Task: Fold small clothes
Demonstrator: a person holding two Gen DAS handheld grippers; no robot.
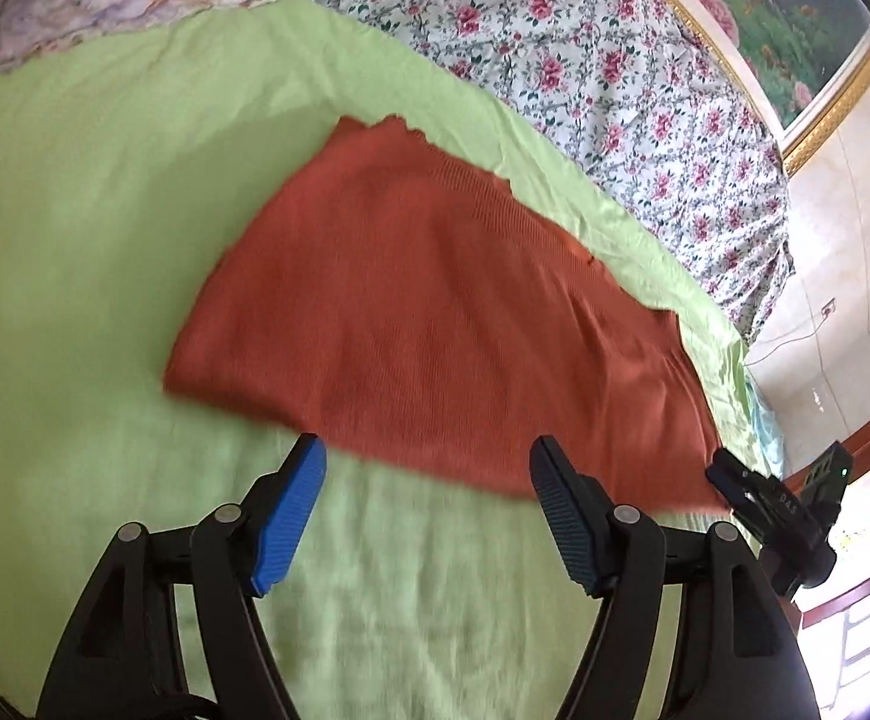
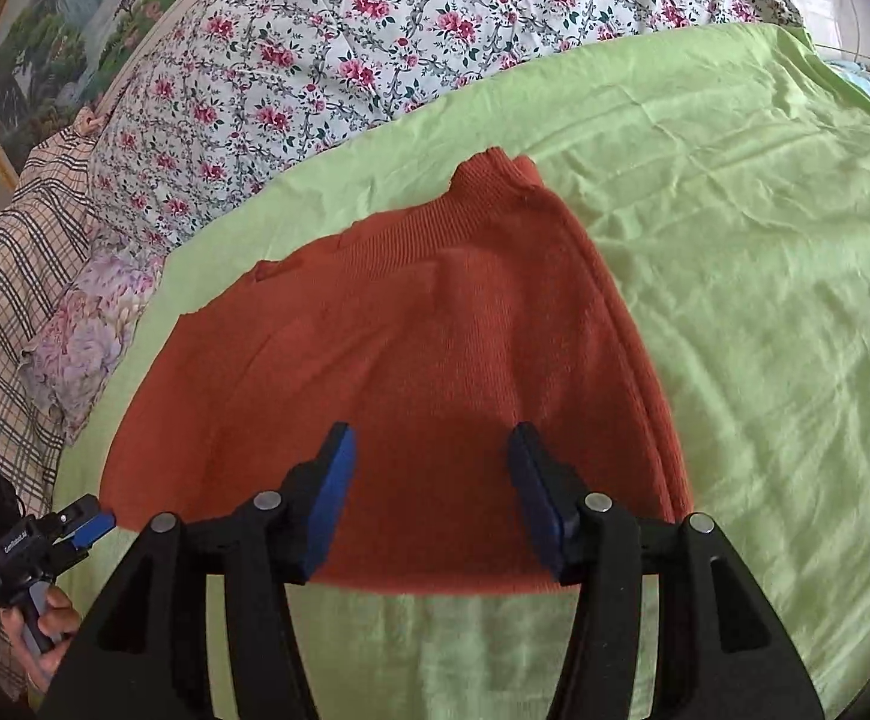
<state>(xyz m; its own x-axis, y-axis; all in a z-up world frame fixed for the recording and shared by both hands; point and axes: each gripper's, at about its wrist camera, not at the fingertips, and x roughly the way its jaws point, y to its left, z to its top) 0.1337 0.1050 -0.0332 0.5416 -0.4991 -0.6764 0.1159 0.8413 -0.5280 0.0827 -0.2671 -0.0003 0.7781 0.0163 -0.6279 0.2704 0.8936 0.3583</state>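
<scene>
right wrist view: rust knit garment (image 2: 411,372) lies flat on the green sheet (image 2: 765,300), long axis running away toward its collar. right gripper (image 2: 432,501) hangs over the near hem, parted, empty; left gripper (image 1: 429,510) likewise, just short of it.

Bright daylight, soft shadows, slight motion blur, fisheye bending, dark vignetted corners

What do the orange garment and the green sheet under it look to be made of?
Garment: apparently a knit, matte, with fine ribbing along its far edge; the fibre is unclear. Sheet: apparently a thin, smooth woven cloth with a slight sheen, creased in fine wrinkles; cotton or a blend, hard to tell.
</scene>
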